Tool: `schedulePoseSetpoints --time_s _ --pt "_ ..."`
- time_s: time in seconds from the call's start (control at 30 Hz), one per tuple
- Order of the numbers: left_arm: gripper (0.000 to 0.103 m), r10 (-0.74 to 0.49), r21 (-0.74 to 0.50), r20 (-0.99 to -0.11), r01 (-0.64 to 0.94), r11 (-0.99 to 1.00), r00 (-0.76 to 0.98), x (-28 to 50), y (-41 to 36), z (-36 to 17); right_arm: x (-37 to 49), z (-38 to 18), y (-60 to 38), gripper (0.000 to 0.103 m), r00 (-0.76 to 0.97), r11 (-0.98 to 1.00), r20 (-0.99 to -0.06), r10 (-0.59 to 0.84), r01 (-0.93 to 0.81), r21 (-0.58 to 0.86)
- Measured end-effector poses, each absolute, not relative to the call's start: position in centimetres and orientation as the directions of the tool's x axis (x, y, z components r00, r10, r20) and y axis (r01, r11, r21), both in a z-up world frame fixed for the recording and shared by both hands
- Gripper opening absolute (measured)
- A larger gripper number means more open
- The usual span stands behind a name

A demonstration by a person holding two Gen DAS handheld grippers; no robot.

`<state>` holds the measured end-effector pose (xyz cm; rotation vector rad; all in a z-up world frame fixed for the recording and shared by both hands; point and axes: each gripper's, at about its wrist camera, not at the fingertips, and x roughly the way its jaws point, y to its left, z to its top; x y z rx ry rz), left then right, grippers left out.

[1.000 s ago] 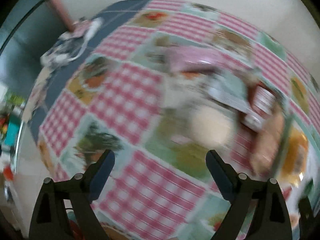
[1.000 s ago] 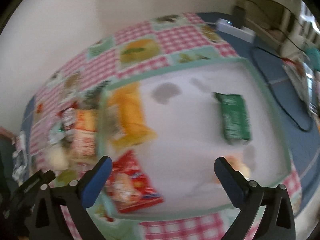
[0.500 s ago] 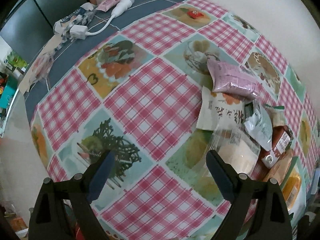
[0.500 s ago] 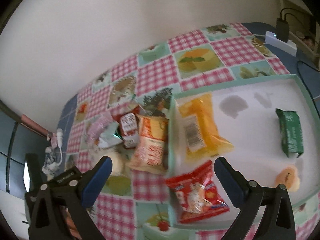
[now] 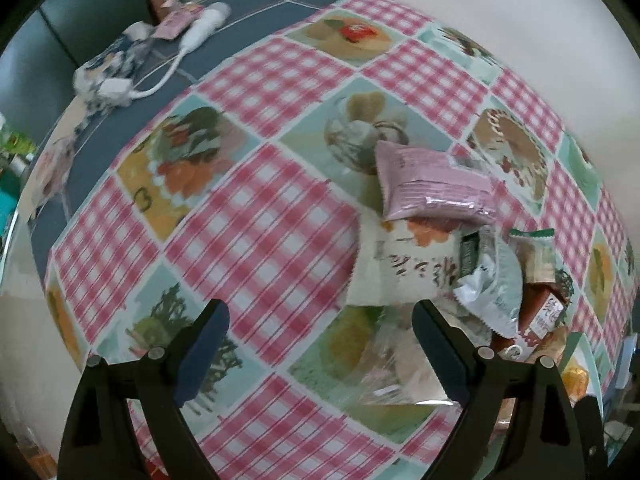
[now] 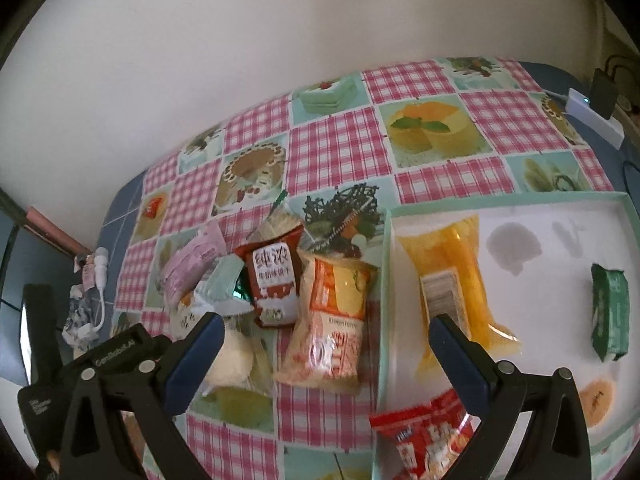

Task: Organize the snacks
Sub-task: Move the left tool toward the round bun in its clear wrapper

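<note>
Loose snacks lie piled on the checked tablecloth: a pink packet [image 5: 436, 184], a cream packet with writing [image 5: 404, 268], a pale green packet [image 5: 496, 292] and a clear-bagged bun [image 5: 396, 376]. My left gripper [image 5: 320, 344] hangs open over the cloth, and its right finger is above the bun. My right gripper [image 6: 326, 360] is open above an orange-and-white packet [image 6: 336, 320], beside a brown-red packet [image 6: 276, 280]. The mint-rimmed white tray [image 6: 384, 280] holds a yellow packet [image 6: 452, 280], a green packet [image 6: 610, 312], a red packet [image 6: 424, 440] and a round orange snack [image 6: 596, 396].
A white cable with plug [image 5: 192, 40] and a patterned cloth [image 5: 108, 64] lie at the table's far left corner. A white power strip [image 6: 592, 116] with a black adapter [image 6: 604, 88] sits at the back right. A pale wall backs the table.
The right view has swung left from the tray onto the pile. The left view has shifted toward the pile, which now looks larger. Both grippers' jaws stand as wide as before.
</note>
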<state>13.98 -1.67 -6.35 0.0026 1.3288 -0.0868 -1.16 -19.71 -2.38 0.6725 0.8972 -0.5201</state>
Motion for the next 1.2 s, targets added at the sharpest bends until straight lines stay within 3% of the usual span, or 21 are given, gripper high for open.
schedulePoseSetpoints --time_s 0.33,0.9,1.03,1.2 --pt "0.093 -0.123 -0.083 -0.976 0.214 0.973 0.181 13.8 -4.4 -6.3 0.9 -3.4 -20.7 0.09 0.499 0.685 -0.859 -0.112 0.665 0.297" --pt "0.093 -0.099 -0.037 -0.987 0.429 0.902 0.124 11.0 -10.6 -9.1 -1.1 -3.6 -22.7 0.089 0.424 0.648 -0.888 -0.179 0.73 0.217" --pt "0.081 -0.1 -0.039 -0.988 0.426 0.904 0.121 11.0 -11.1 -9.7 -1.0 -3.8 -22.6 0.089 0.418 0.652 -0.891 -0.177 0.728 0.212" --pt "0.074 -0.114 -0.054 -0.986 0.416 0.908 0.121 10.9 -10.7 -9.4 -0.9 -3.7 -22.6 0.086 0.429 0.655 -0.888 -0.168 0.721 0.224"
